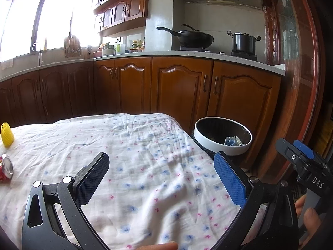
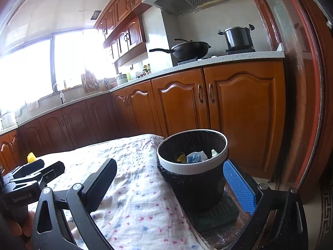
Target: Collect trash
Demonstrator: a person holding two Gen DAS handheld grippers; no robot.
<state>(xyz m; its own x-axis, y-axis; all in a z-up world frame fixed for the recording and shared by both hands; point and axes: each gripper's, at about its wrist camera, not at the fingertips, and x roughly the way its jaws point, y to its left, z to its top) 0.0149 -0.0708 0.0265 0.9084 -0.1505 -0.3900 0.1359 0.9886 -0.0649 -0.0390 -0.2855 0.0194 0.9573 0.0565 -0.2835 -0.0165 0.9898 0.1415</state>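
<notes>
- My left gripper (image 1: 161, 176) hangs over the flowered tablecloth (image 1: 145, 156) with its fingers spread wide and nothing between them.
- My right gripper (image 2: 172, 184) is likewise spread wide and empty; between its fingers I see the edge of the cloth and the trash bin (image 2: 193, 166).
- The bin stands just off the right end of the table, on a dark flat base (image 2: 218, 214) on the floor. It has a white rim and a black liner.
- Inside the bin lie crumpled scraps: a pale blue-and-white piece (image 2: 194, 156) in the middle, something yellow (image 2: 180, 158) to its left, and a small pale bit (image 2: 214, 152) at the right wall. I cannot tell what any of them is.
- From the left wrist view the same bin (image 1: 222, 143) shows the blue-white scrap (image 1: 232, 140) against its far-right inner wall.
- Trash on the table: a red can (image 1: 6, 169) lies on its side at the far left edge of the cloth, its silver end facing me.
- Beyond the can a yellow mesh-like object (image 1: 6, 135) stands upright on the cloth; it shows small in the right wrist view (image 2: 31, 157).
- On the stove past the table sit a black wok (image 1: 194, 36) and a dark lidded pot (image 1: 243, 41); their contents are hidden.
</notes>
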